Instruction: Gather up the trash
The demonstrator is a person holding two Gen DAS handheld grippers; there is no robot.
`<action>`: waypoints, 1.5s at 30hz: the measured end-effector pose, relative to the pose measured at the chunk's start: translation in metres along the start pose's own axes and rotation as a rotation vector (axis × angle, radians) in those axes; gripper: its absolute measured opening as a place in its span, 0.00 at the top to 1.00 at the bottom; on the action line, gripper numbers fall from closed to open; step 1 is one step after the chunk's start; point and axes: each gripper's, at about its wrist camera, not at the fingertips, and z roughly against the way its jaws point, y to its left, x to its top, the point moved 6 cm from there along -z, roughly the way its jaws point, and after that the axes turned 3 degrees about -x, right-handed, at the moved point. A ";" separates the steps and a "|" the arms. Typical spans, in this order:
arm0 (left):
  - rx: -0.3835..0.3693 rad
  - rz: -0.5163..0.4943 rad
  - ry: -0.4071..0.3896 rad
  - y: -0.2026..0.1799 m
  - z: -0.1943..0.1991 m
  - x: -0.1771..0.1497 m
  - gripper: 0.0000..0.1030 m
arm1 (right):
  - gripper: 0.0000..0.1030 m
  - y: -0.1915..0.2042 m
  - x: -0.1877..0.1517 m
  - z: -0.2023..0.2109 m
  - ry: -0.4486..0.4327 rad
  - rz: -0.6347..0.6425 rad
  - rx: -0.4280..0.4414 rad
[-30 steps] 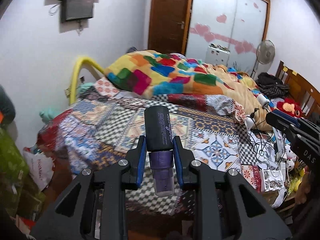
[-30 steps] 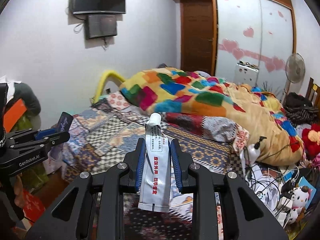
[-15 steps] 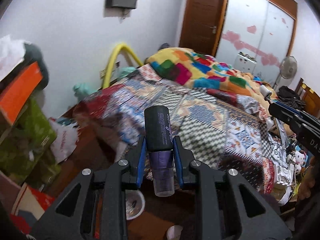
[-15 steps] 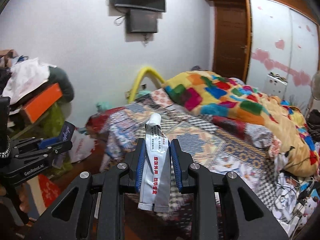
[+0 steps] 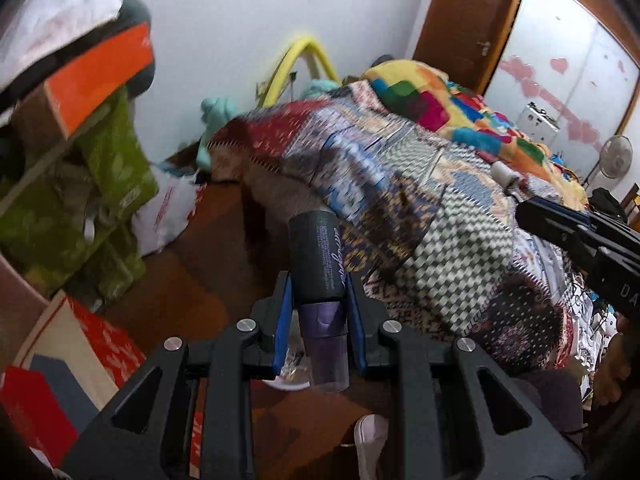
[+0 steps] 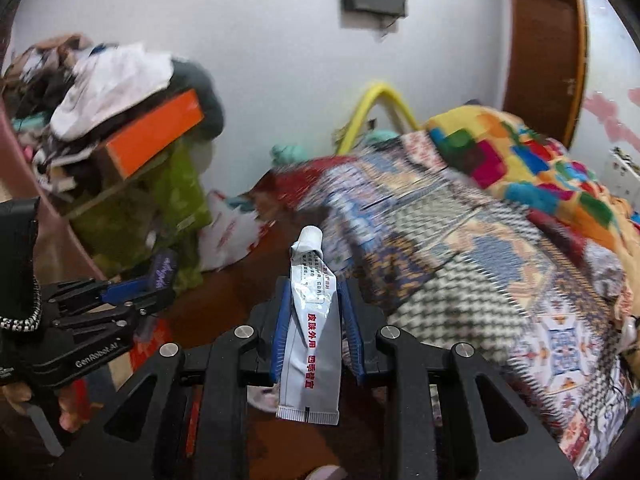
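My left gripper is shut on a black and purple cosmetic tube, cap end pointing forward, held in the air over the brown floor beside the bed. My right gripper is shut on a crumpled silver ointment tube with a white cap and red writing. The left gripper also shows in the right wrist view at the left, with the purple tube in it. The right gripper shows in the left wrist view at the right edge, the white cap sticking out.
A bed with a patterned quilt fills the right. A cluttered pile with an orange box and green bags stands at the left. A white plastic bag lies on the floor. Red boxes lie at lower left.
Both grippers have swung left and downward, away from the bed, toward the floor and the clutter pile. Each still holds its tube.
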 end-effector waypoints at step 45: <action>0.002 0.123 0.150 0.040 -0.045 -0.035 0.72 | 0.72 0.029 -0.033 -0.072 0.259 0.052 0.084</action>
